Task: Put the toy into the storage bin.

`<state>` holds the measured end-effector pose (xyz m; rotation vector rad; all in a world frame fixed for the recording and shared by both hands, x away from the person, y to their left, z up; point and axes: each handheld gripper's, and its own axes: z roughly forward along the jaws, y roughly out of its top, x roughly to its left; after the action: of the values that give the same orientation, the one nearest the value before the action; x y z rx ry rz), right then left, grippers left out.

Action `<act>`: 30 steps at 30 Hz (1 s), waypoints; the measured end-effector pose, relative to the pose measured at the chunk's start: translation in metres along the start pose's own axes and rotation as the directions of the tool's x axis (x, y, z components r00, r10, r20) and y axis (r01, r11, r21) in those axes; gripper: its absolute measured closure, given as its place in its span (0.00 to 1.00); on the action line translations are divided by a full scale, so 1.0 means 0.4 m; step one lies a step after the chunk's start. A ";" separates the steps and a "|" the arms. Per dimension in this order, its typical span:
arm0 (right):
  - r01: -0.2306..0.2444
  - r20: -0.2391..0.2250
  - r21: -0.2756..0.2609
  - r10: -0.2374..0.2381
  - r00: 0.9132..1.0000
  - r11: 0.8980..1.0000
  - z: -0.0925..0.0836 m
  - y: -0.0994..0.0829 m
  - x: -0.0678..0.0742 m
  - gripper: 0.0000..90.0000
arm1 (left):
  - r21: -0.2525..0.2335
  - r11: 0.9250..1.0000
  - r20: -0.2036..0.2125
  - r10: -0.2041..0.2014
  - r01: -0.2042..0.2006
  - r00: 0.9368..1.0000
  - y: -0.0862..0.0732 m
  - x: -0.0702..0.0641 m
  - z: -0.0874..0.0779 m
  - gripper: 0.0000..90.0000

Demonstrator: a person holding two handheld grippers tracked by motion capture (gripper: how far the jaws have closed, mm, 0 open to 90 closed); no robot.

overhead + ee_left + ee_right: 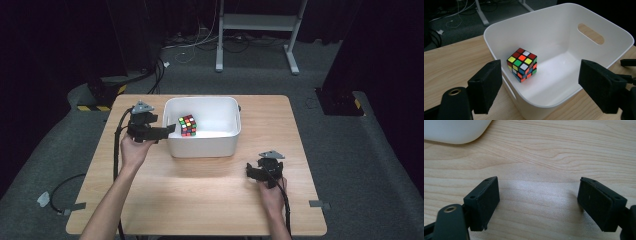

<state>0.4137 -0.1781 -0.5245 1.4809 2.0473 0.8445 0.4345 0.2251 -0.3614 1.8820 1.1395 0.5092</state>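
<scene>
**Left hand-held gripper poised at the bin, cube inside**

High view: I see the cube point(188, 125) sitting in the left part of the white bin point(225, 145), which stands toward the back of the surface point(200, 195). My left hand-held gripper point(167, 130) is at the bin's left wall, pointing toward the cube. The right hand-held gripper point(255, 172) rests on the surface in front of the bin's right corner, well apart from the cube.

Left gripper view: the jaws stand open with nothing between the pads; they straddle the bin's near rim point(534, 103), and the cube point(522, 64) sits on the bin floor just beyond them.

Right gripper view: its jaws are open and empty over bare wood point(539, 195), with a bin corner point(454, 131) at the top left.

I judge this the reach for the cube. Next I need to lift over the rim, dip in, and centre the pads on two opposite faces before closing.
</scene>
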 end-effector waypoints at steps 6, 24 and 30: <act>0.000 0.000 0.000 0.000 1.000 1.000 0.000 0.000 0.000 0.20 | -0.007 1.000 0.001 -0.004 0.004 1.000 -0.007 0.002 -0.013 0.22; 0.000 0.000 0.000 0.000 1.000 1.000 0.000 0.000 0.000 0.20 | -0.008 1.000 -0.004 0.001 -0.001 1.000 -0.023 0.005 -0.049 0.23; 0.000 0.000 0.000 0.000 1.000 1.000 0.000 0.000 0.000 0.20 | -0.004 1.000 0.001 0.003 -0.003 1.000 -0.031 0.004 -0.052 0.23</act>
<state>0.4137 -0.1781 -0.5245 1.4810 2.0479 0.8444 0.4145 0.2387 -0.3602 1.8805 1.1346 0.5113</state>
